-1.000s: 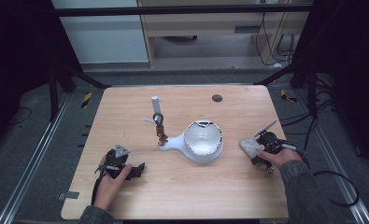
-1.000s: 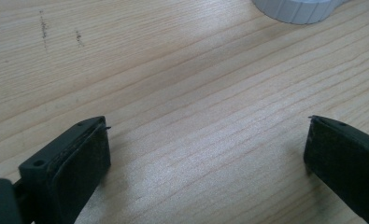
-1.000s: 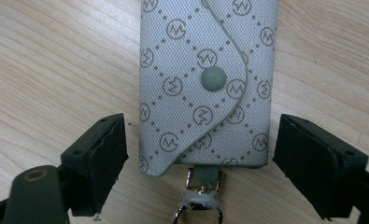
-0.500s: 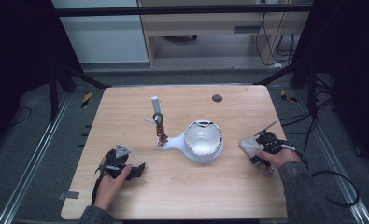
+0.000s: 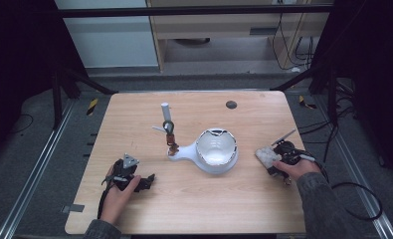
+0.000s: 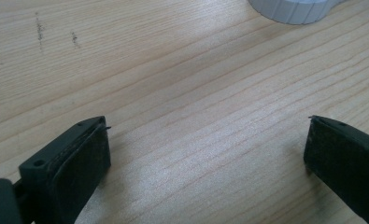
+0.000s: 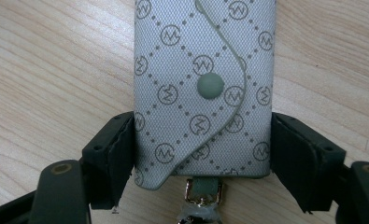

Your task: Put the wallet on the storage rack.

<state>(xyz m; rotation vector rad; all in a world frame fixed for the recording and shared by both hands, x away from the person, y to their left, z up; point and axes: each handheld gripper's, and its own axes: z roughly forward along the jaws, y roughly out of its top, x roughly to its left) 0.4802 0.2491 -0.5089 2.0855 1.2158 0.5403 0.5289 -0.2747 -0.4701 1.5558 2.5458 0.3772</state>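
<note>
Right gripper [image 7: 203, 163] jaws had just closed onto the sides of the key pouch [image 7: 203, 88], gripping it flat on the table [image 5: 263, 199] for lifting; left gripper [image 6: 205, 158] rested wide open, empty.

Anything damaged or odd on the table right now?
Yes: the white bowl at the table's middle has a jagged, chipped far rim. The patterned key pouch lies flat and square between the right hand-held gripper's jaws.

Pouch [image 5: 266, 157] on table [image 5: 263, 209], right of bowl-shaped holder [image 5: 216, 152], stand [image 5: 168, 130] left
</note>
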